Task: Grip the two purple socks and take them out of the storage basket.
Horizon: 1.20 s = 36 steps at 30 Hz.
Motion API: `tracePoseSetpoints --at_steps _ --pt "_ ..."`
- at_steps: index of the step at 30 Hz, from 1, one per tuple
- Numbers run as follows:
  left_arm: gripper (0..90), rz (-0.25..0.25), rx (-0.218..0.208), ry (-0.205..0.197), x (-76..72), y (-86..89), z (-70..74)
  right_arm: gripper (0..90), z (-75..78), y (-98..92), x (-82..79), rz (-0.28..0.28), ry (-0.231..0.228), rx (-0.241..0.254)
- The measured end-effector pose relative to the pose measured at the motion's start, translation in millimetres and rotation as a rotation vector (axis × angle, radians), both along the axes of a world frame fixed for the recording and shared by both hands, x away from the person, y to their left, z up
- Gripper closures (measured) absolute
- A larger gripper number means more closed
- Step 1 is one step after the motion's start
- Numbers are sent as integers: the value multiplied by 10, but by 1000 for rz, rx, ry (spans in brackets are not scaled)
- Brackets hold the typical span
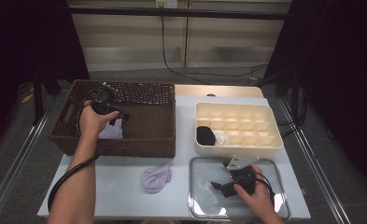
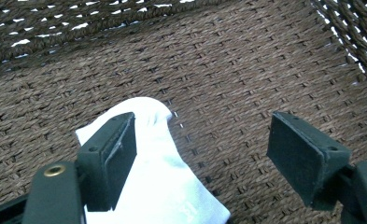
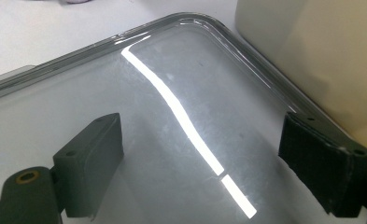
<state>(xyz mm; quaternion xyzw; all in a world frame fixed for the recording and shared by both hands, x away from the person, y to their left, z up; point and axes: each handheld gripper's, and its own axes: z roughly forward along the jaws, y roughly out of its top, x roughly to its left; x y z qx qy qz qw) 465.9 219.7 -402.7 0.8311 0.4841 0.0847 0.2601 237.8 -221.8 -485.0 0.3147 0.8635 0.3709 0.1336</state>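
white sock [image 2: 162, 186]: cut off btm edge, part behind jaw | fabric detail blurred

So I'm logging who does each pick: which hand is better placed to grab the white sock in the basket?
Left. The left gripper is inside the wicker basket, open, with the white sock lying between its fingers. The right gripper is open over the metal tray, away from the basket.

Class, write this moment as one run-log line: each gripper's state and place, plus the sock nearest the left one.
left gripper: open, inside wicker basket | white sock: on basket floor, not gripped | right gripper: open, above metal tray
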Motion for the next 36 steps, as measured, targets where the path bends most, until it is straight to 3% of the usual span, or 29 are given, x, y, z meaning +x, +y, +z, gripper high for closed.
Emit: tracePoseSetpoints --at_steps 4,9,13,16,23,29,34,36 --pt "239 6 -9 12 6 6 -11 130 0 0 -1 0 0 0" --pt "239 11 14 -7 19 25 -32 130 0 1 -1 -1 0 0" --pt "238 28 16 19 38 30 -69 129 0 0 1 0 0 0" --pt "241 32 22 17 47 32 -94 130 0 0 1 0 0 0" --pt "246 101 10 46 46 161 -290 130 0 0 1 0 0 1" --pt "262 88 61 43 45 162 -344 130 -1 1 7 6 -1 2" --pt "347 86 90 41 34 125 -403 129 -1 3 4 4 -1 1" --pt "383 61 101 35 40 108 -421 129 -1 3 4 5 -1 1"
